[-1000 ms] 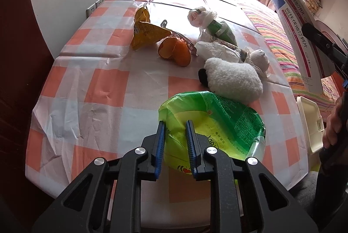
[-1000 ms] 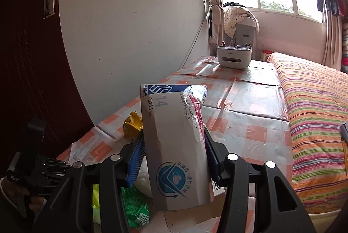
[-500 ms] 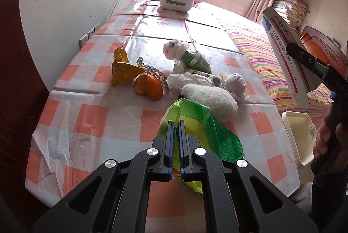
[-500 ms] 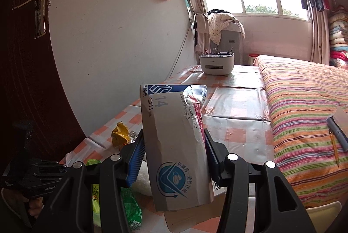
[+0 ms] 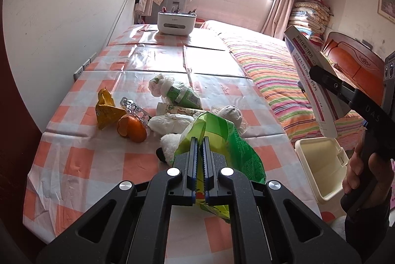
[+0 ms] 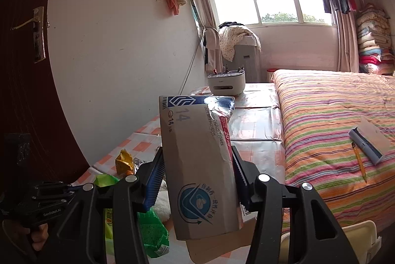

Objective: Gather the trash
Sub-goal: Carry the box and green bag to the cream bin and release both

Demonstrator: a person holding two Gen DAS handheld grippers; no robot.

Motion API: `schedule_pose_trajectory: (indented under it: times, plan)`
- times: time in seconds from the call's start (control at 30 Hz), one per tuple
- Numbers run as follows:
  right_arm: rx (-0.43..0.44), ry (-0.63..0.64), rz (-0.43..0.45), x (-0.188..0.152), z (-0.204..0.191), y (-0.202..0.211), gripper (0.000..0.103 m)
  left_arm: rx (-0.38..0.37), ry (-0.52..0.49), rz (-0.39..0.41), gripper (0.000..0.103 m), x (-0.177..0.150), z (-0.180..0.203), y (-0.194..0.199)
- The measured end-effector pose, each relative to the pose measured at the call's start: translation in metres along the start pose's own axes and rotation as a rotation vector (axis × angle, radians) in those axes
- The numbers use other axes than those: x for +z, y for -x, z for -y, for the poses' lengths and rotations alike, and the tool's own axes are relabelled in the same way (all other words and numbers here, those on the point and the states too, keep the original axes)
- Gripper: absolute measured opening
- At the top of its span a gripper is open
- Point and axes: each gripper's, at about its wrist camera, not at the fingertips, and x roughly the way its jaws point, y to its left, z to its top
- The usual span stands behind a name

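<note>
My left gripper (image 5: 200,141) is shut on a green and yellow plastic snack bag (image 5: 229,140), which hangs above the checked tablecloth (image 5: 81,162). My right gripper (image 6: 197,165) is shut on a flattened grey and blue medicine box (image 6: 197,165), held upright; that box (image 5: 313,86) also shows at the right of the left wrist view. More trash lies on the table: a yellow wrapper (image 5: 107,111), an orange peel (image 5: 132,128), a blister pack (image 5: 134,108), white tissues (image 5: 172,122), a green bottle (image 5: 184,96) and a white fluffy thing (image 5: 170,143).
A cream bin (image 5: 321,165) with its lid up stands off the table's right edge. A white organiser box (image 5: 176,23) sits at the table's far end. A striped bed (image 6: 333,128) runs along the right, a white wall (image 5: 61,17) along the left.
My left gripper closed on the green bag and lifted it off the table, and the view tilted up. My right gripper, still holding the box, drifted sideways; the bed now fills more of its view.
</note>
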Motion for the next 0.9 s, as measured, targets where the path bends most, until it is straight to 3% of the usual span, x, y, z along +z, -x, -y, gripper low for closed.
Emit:
schedule_pose_trajectory:
  times: [0.33, 0.9]
  plan:
    - [-0.082, -0.042, 0.03, -0.009, 0.026, 0.031, 0.049, -0.052, -0.035, 0.036, 0.003, 0.01, 0.039, 0.001]
    - [-0.254, -0.232, 0.062, -0.047, 0.087, 0.092, 0.049, -0.131, -0.122, 0.05, 0.003, 0.015, 0.101, -0.005]
